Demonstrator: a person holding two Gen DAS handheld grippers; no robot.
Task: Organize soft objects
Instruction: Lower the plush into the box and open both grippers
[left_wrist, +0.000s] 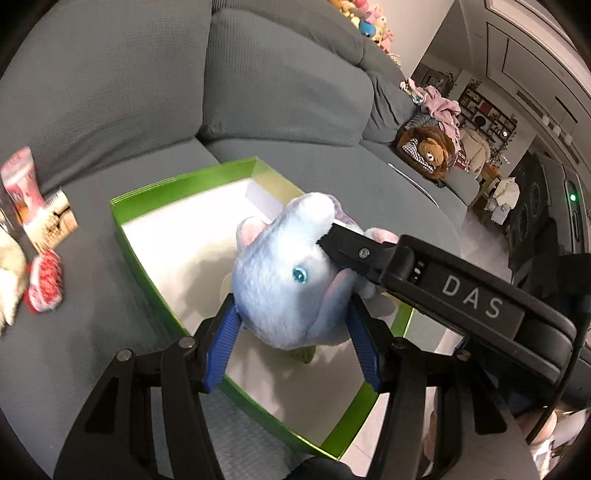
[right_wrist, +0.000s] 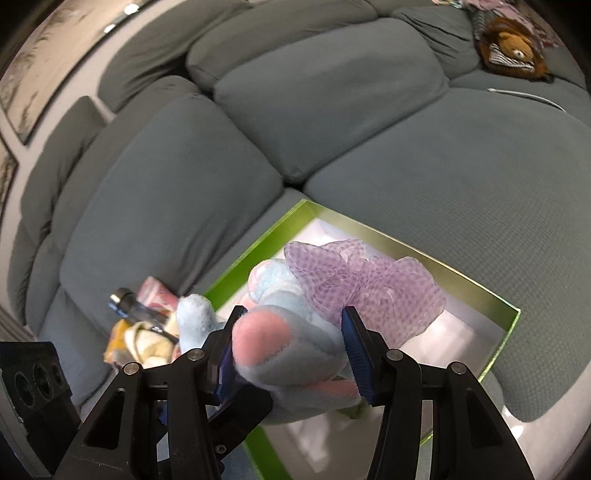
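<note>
One plush only at the box so far. Leftmost on the grey fabric sofa (left_wrist: 110, 92), still loose: red-and-white knitted soft toy (left_wrist: 46, 286) beside pink packets. Further right, pale blue plush animal (left_wrist: 291, 277) suspended over open green cardboard box (left_wrist: 136, 236), pinched by left tool (left_wrist: 291, 334) and right tool (right_wrist: 291, 354), unreleased.

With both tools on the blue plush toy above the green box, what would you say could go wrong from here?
1. Both tools, left and right, pinch the blue plush toy; pulling apart could strain its seams.
2. The purple mesh frill lies against a right pad and might snag.
3. The green box sits on a soft sofa cushion near its front edge; pressing down could tip it.
</note>
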